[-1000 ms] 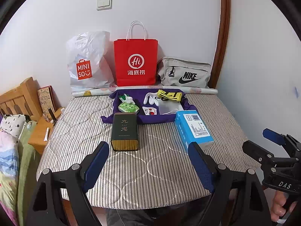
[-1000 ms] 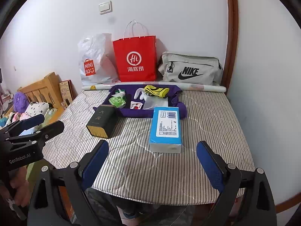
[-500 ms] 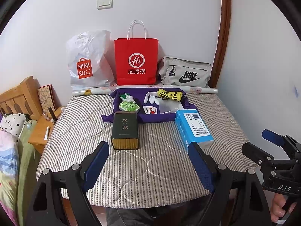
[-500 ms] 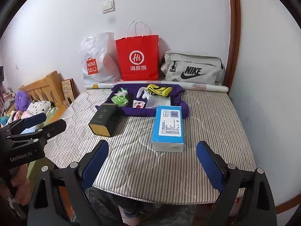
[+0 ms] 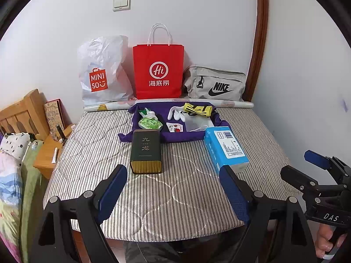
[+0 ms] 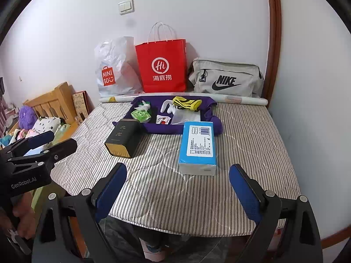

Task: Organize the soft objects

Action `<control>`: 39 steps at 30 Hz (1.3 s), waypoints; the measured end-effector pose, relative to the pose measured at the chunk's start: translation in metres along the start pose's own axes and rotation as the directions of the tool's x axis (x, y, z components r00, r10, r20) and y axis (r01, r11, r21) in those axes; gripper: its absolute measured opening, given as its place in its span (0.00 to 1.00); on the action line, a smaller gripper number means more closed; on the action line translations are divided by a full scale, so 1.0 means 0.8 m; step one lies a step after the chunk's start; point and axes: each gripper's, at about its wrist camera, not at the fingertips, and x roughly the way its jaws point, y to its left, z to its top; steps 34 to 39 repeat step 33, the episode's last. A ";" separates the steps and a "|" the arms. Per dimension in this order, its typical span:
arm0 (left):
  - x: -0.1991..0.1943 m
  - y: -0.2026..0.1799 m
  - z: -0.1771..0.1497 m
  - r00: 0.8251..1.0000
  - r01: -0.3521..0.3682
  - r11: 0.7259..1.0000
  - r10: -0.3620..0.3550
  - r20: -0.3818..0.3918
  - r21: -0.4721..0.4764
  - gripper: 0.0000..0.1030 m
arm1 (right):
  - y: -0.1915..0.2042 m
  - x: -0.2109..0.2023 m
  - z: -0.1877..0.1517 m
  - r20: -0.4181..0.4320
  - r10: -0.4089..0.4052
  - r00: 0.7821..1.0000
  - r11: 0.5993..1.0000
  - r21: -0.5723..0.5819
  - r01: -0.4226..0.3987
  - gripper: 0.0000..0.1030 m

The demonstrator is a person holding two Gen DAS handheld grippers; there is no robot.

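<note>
On the striped mattress (image 5: 175,192) lies a purple cloth (image 5: 175,137) (image 6: 166,129) holding a green wipes pack (image 5: 150,123) (image 6: 141,115), a white plush (image 5: 175,112), a yellow-black fabric piece (image 5: 197,110) (image 6: 186,103) and a clear bag (image 5: 197,122). A blue tissue pack (image 5: 226,149) (image 6: 198,146) and a dark tin (image 5: 145,151) (image 6: 122,138) lie nearer. My left gripper (image 5: 175,188) and right gripper (image 6: 177,188) are open and empty over the near mattress edge.
A white Miniso bag (image 5: 103,74), a red paper bag (image 5: 158,72) and a grey Nike bag (image 5: 216,85) stand against the back wall, with a paper roll (image 5: 237,104) before them. A wooden nightstand (image 5: 50,153) and bedding sit left. A wall rises on the right.
Both grippers have shifted slightly; the view in each has drifted a little. Nothing on the mattress has moved.
</note>
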 end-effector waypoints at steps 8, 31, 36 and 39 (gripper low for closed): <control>-0.001 0.002 -0.002 1.000 -0.002 1.000 0.002 -0.001 -0.001 0.83 | -0.001 -0.001 -0.001 0.000 -0.004 1.000 1.000 0.004 0.004 0.91; -0.003 0.004 -0.003 1.000 -0.005 1.000 0.005 -0.001 0.000 0.83 | 0.000 -0.001 -0.002 -0.003 -0.008 1.000 1.000 -0.007 0.008 0.91; -0.003 0.003 -0.004 1.000 -0.011 1.000 0.011 0.011 0.008 0.83 | 0.000 -0.001 -0.003 -0.001 -0.012 1.000 1.000 -0.006 0.012 0.91; -0.003 0.003 -0.004 1.000 -0.011 1.000 0.011 0.011 0.008 0.83 | 0.000 -0.001 -0.003 -0.001 -0.012 1.000 1.000 -0.006 0.012 0.91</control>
